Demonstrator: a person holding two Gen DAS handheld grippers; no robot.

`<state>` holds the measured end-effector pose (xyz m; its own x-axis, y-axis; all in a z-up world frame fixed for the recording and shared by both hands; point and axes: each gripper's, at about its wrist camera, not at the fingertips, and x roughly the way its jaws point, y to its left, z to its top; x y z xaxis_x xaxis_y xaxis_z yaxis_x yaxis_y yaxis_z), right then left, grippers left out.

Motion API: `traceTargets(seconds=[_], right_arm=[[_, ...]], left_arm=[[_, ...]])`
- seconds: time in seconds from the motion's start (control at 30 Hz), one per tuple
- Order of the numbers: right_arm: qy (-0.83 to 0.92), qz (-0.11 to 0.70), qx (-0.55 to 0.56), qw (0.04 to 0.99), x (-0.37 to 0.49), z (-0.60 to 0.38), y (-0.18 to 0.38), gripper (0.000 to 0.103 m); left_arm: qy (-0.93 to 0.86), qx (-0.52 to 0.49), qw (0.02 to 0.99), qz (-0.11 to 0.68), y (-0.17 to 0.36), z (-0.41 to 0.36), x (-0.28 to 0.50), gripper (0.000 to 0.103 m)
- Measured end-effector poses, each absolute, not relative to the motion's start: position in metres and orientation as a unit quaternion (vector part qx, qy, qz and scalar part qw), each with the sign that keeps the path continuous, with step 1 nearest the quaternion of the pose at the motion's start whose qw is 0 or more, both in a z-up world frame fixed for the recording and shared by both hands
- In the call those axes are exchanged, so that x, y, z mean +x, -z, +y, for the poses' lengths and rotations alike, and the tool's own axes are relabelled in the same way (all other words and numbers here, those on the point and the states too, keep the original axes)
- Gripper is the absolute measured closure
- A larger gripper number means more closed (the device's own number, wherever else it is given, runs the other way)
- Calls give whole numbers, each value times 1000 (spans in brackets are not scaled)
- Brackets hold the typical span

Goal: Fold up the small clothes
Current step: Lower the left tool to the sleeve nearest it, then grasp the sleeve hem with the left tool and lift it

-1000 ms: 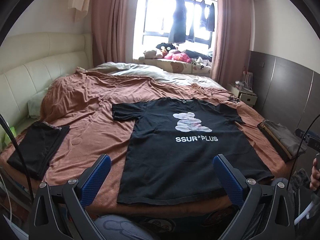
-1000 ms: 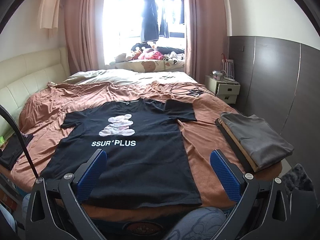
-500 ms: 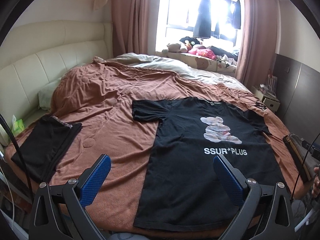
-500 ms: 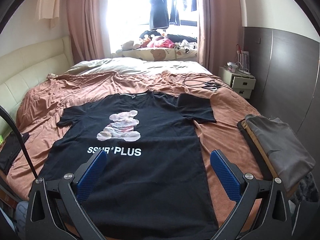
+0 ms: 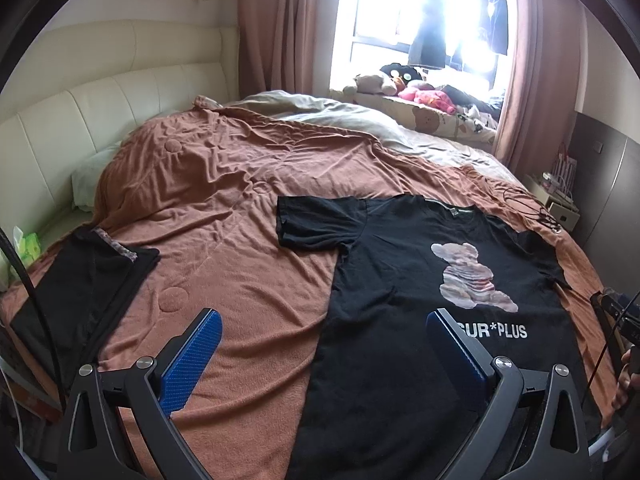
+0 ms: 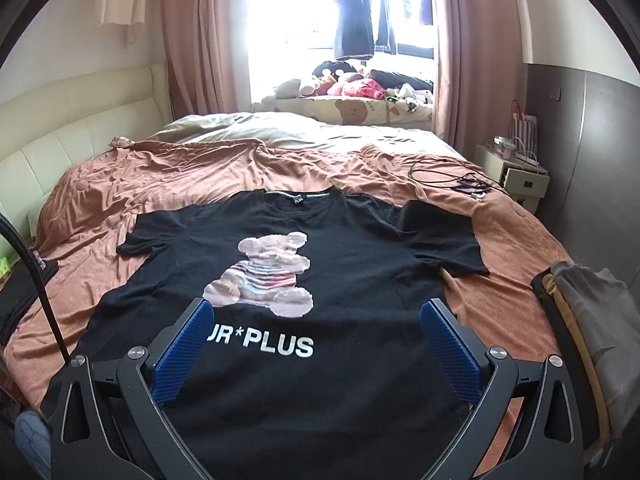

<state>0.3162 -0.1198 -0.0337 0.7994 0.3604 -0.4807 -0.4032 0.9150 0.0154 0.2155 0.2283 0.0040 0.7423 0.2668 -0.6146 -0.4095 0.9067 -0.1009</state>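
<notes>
Lying flat: one black T-shirt (image 6: 320,280) | two grippers, left gripper (image 5: 320,356), right gripper (image 6: 316,344), both spread | folded piles: maybe two

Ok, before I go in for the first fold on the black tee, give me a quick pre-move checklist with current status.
1. Left gripper open and empty: ok.
2. Right gripper open and empty: ok.
3. Black T-shirt lying flat, print up, on the brown blanket: ok.
4. Both sleeves spread out: ok; the right-hand one is a little creased.
5. Nothing lying on the shirt: ok; the cables lie apart, beyond the sleeve.
6. Bottom hem reachable: cannot tell; it is hidden behind the grippers in both views.
</notes>
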Motion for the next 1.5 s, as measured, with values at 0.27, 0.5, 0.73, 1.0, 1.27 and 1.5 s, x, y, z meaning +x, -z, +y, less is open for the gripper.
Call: traceTargets(seconds=[0.27, 0.5, 0.73, 1.0, 1.27, 1.5], right_arm=[[-229, 253, -51, 939, 353, -85, 58, 0], [-252, 322, -38, 912, 407, -54, 79, 0], [-274, 344, -37, 897, 453, -27, 70, 0], [-285, 339, -42, 896, 480, 12, 74, 0], [-325, 362, -46, 873, 508, 58, 85, 4], [-335, 396, -39, 854, 535, 94, 104, 15]], left_arm=[[-187, -120, 922, 318, 2, 256, 253, 4], [-189, -127, 914, 337, 19, 289, 296, 14], [-194, -155, 902, 353, 41, 322, 344, 25], [-186, -185, 883, 390, 72, 354, 402, 40], [-190, -180, 863, 432, 106, 386, 452, 41], [-193, -199, 842, 463, 138, 411, 481, 41]])
